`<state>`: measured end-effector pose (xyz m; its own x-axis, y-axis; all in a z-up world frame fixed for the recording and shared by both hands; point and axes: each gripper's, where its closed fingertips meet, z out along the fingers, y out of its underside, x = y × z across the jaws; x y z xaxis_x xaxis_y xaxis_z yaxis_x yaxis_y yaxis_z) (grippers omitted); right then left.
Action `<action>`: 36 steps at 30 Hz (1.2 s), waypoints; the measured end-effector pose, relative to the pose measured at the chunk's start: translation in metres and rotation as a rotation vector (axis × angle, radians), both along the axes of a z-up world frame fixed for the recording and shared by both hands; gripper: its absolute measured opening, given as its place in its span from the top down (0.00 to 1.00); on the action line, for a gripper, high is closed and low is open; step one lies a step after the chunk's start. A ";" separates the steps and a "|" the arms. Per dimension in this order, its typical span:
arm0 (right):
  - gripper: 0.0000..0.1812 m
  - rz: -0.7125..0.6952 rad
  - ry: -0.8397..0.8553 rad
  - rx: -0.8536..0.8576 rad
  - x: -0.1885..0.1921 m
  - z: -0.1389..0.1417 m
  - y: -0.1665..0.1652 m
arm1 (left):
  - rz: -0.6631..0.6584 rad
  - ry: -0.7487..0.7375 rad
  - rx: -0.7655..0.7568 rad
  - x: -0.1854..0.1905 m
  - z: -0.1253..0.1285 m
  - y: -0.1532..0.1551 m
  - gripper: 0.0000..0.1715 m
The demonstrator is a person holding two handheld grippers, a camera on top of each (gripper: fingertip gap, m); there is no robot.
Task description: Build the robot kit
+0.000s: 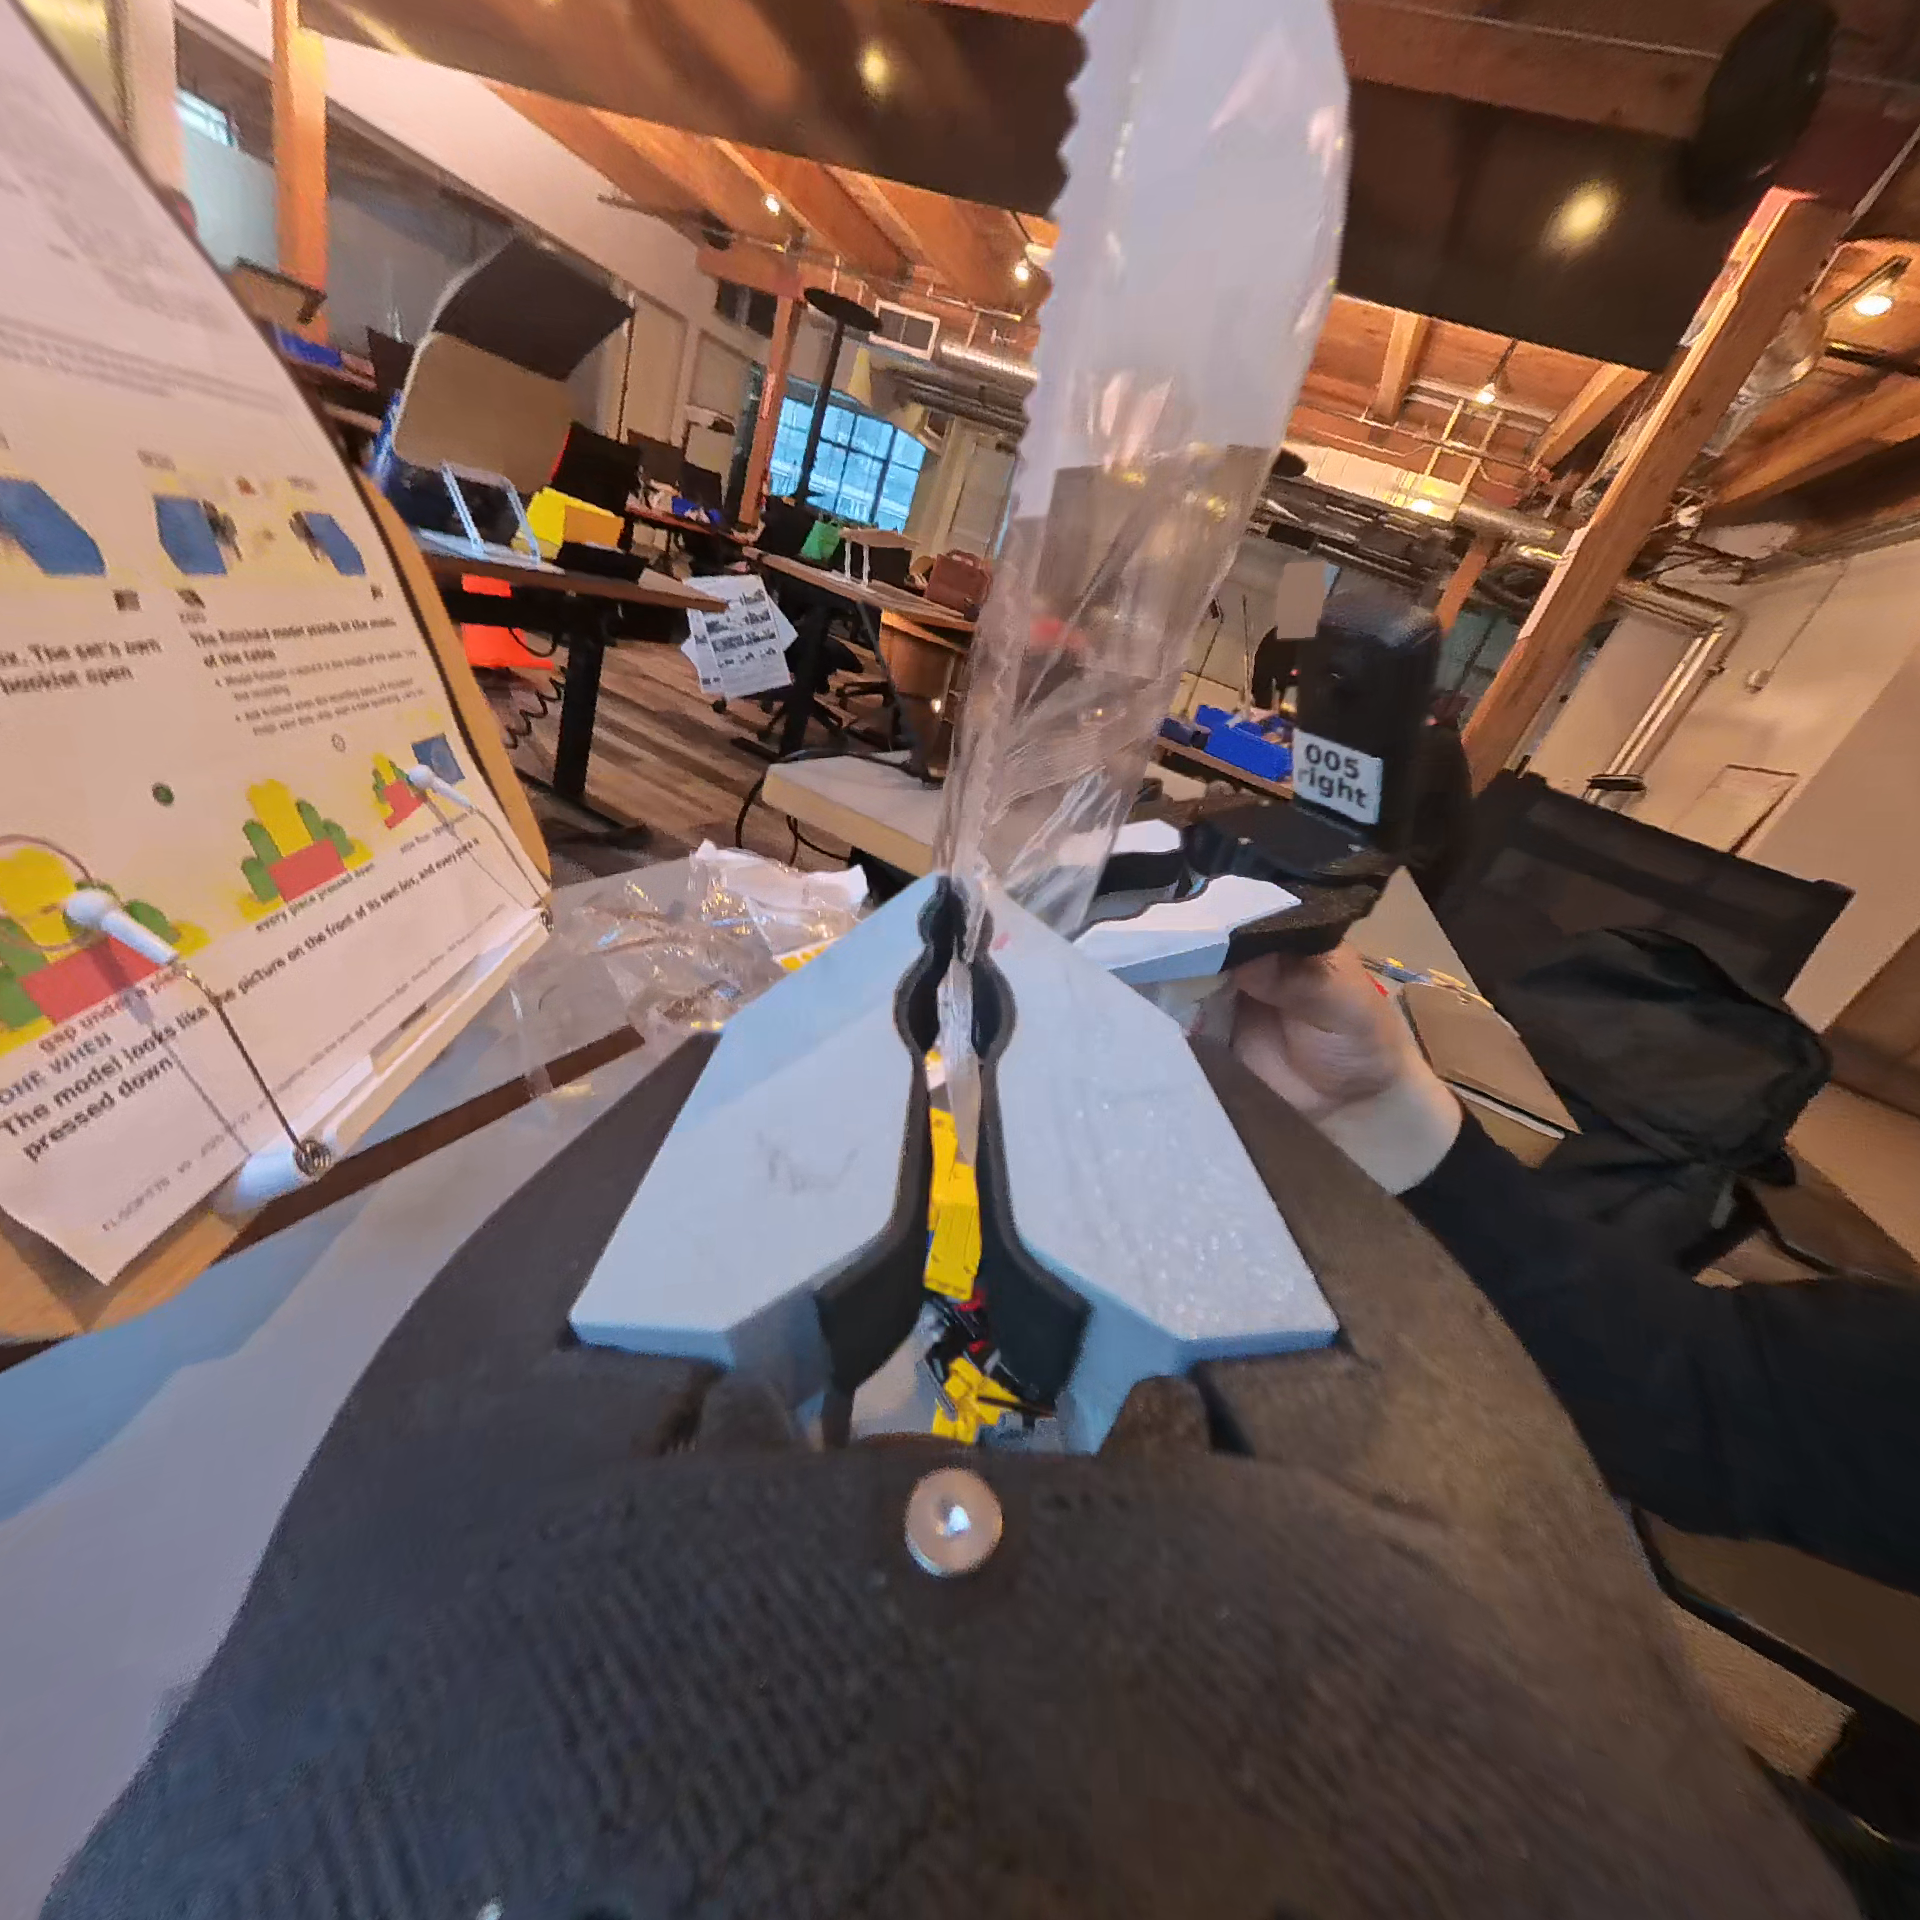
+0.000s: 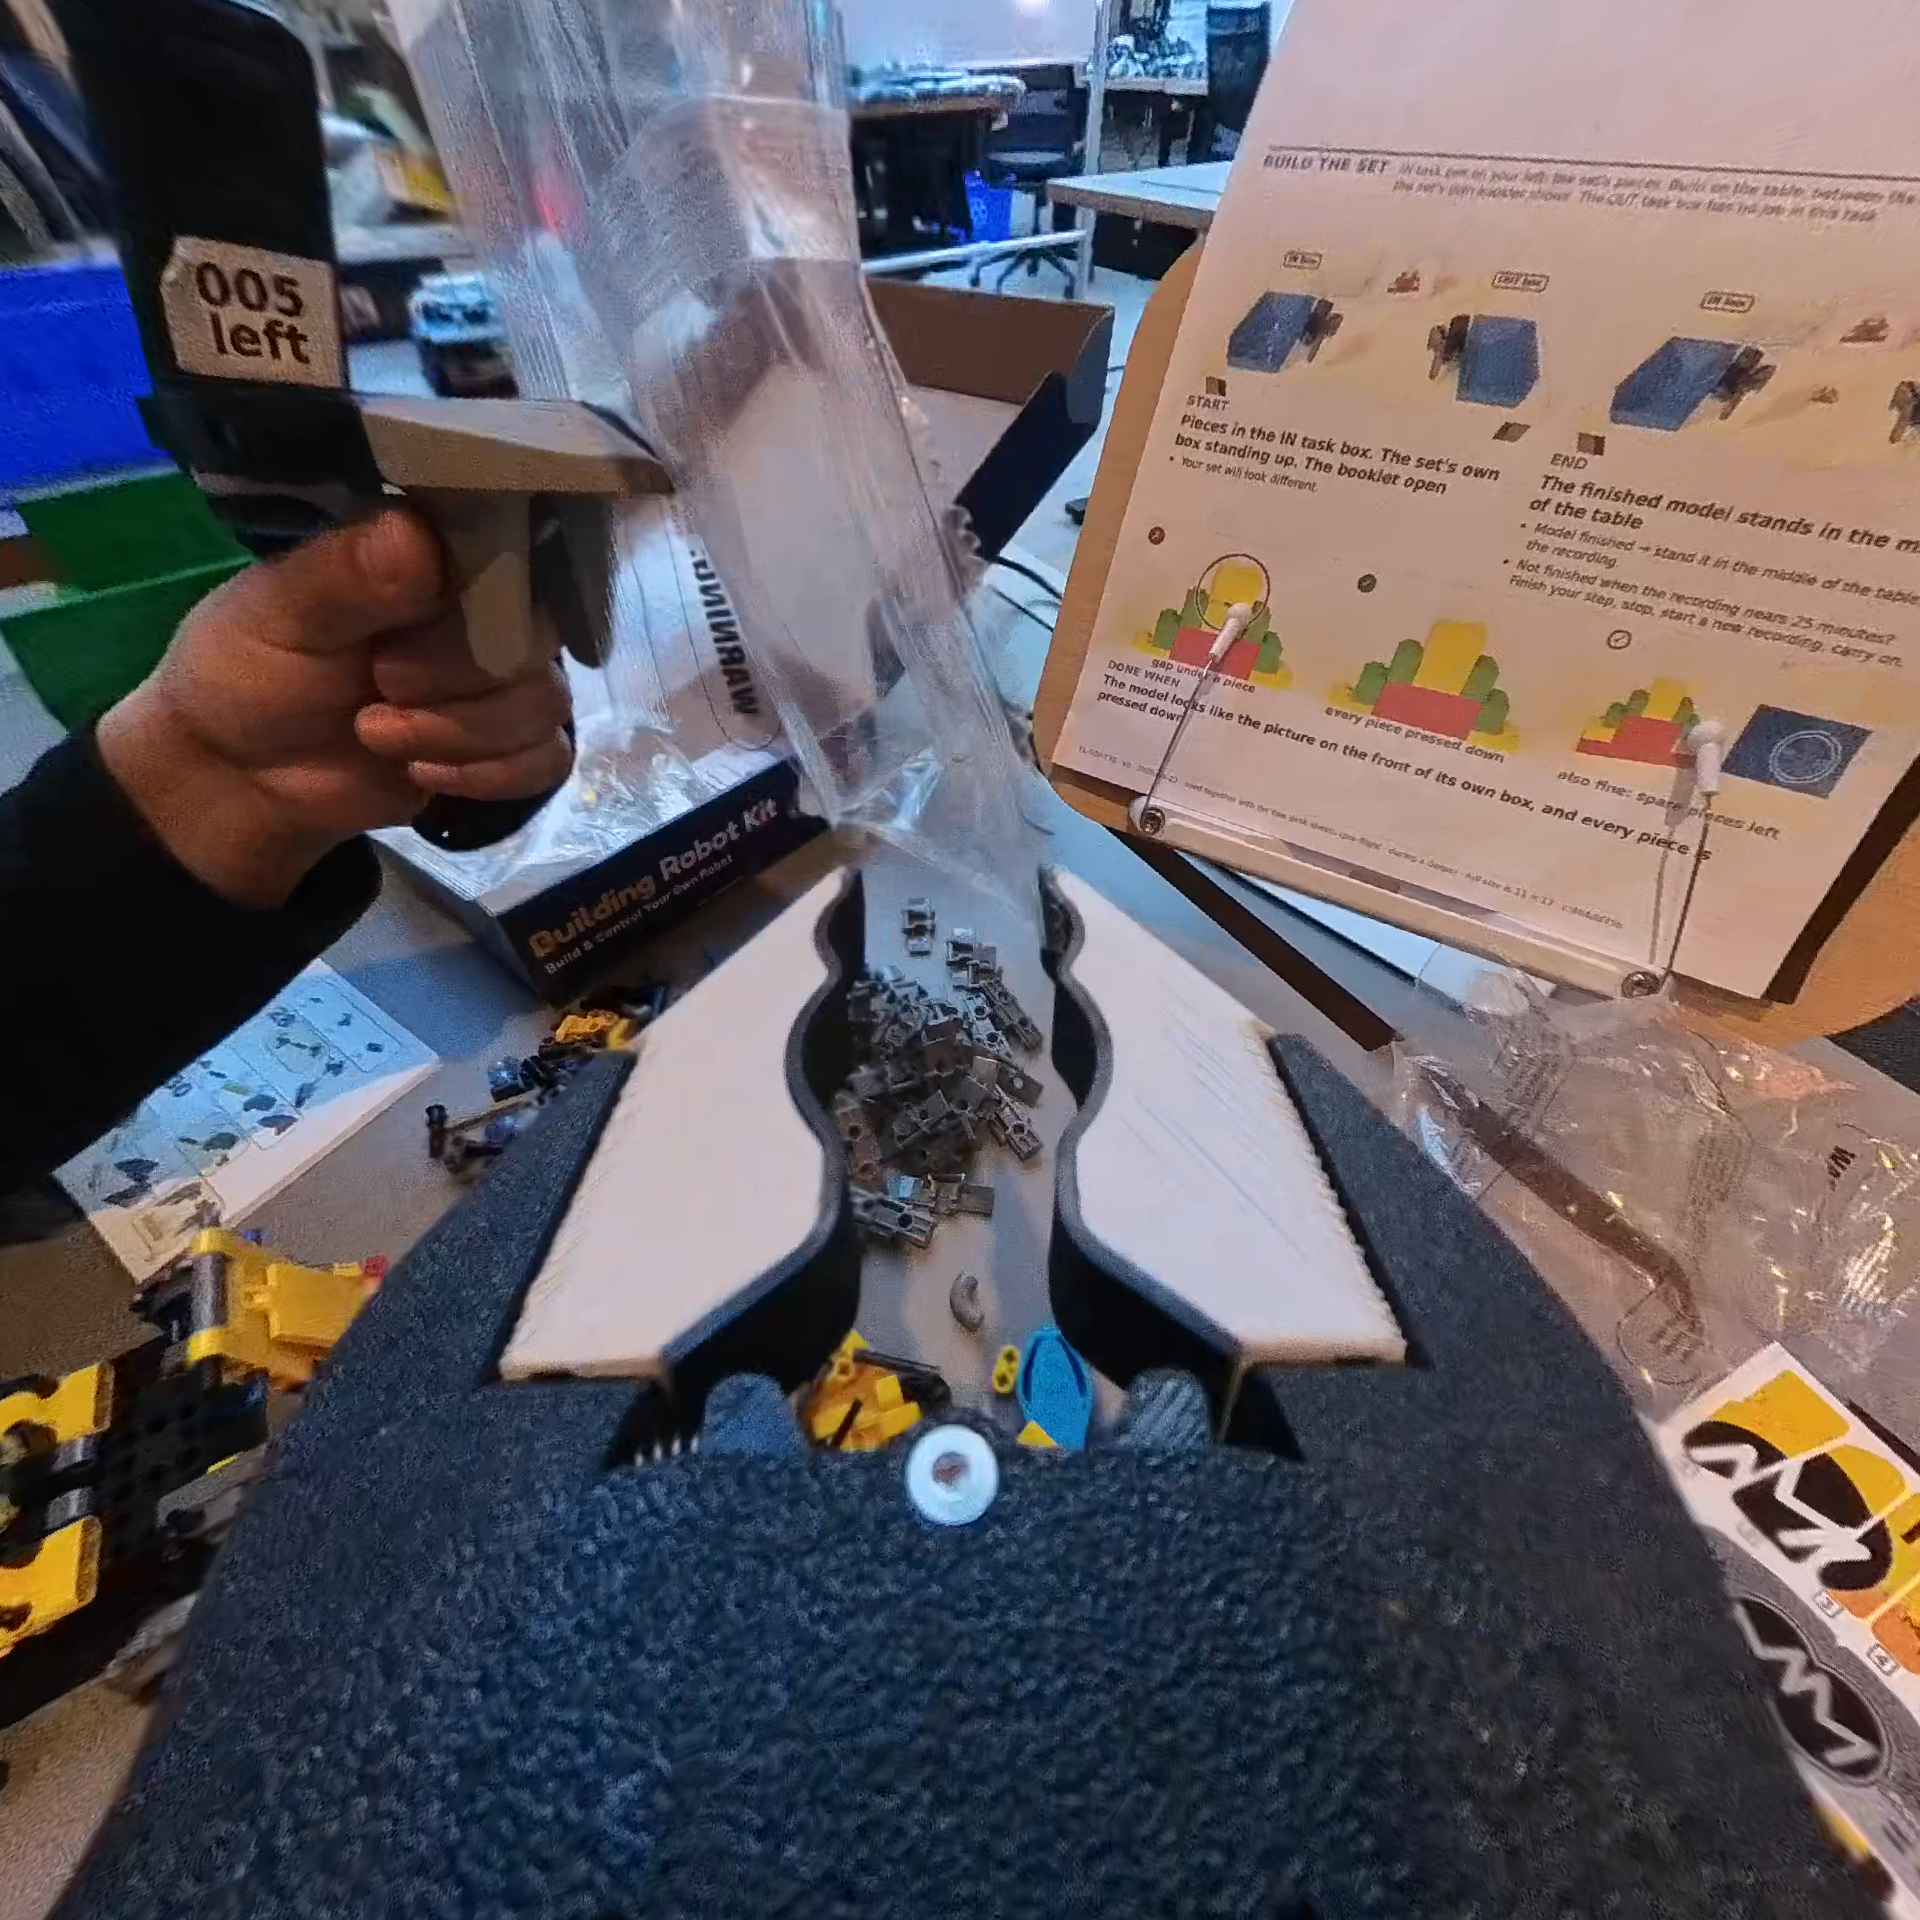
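Observation:
My left gripper [image 1: 961, 914] is shut on the edge of a clear plastic bag [image 1: 1143, 468] that stands up above its fingers. In the right wrist view the left gripper [image 2: 644, 468] is held high at the left, with the bag [image 2: 790, 468] hanging down from it. The bag's lower end reaches between the tips of my right gripper [image 2: 951, 894], which is open. Below the right fingers a heap of small grey pieces [image 2: 935, 1070] lies on the table. The right gripper [image 1: 1122, 883] also shows beyond the bag in the left wrist view.
An instruction sheet on a wooden stand [image 2: 1507, 520] is at the right, and shows in the left wrist view [image 1: 208, 727]. A dark kit box [image 2: 644, 883], a booklet [image 2: 239, 1091], a part-built yellow model [image 2: 104, 1455], crumpled empty bags [image 2: 1610, 1143] and a sticker sheet [image 2: 1808, 1507] surround the heap.

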<state>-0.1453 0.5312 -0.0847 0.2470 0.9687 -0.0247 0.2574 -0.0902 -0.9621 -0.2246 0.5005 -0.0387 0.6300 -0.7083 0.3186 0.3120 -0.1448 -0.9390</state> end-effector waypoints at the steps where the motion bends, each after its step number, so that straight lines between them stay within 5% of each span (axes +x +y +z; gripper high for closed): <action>1: 0.82 0.007 0.017 -0.009 0.001 0.004 -0.002 | 0.013 0.006 0.022 0.000 0.004 -0.002 1.00; 12: 0.81 0.000 0.229 -0.125 0.013 0.024 -0.008 | 0.245 -0.059 0.210 -0.046 0.047 -0.016 1.00; 17: 0.80 -0.137 0.236 -0.139 0.025 0.028 0.010 | 0.259 -0.116 0.230 -0.055 0.056 -0.020 1.00; 28: 0.82 -0.341 0.160 -0.205 0.081 -0.006 -0.020 | 0.257 -0.192 0.278 -0.071 0.087 -0.048 1.00; 36: 0.82 -0.382 0.217 -0.188 0.094 0.012 -0.052 | 0.234 -0.272 0.280 -0.096 0.094 -0.061 1.00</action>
<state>-0.0515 0.4797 -0.0727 0.5540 0.7836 -0.2813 -0.0333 -0.3168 -0.9479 -0.3201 0.4394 0.0550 0.7033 -0.6392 0.3111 0.5470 0.2070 -0.8111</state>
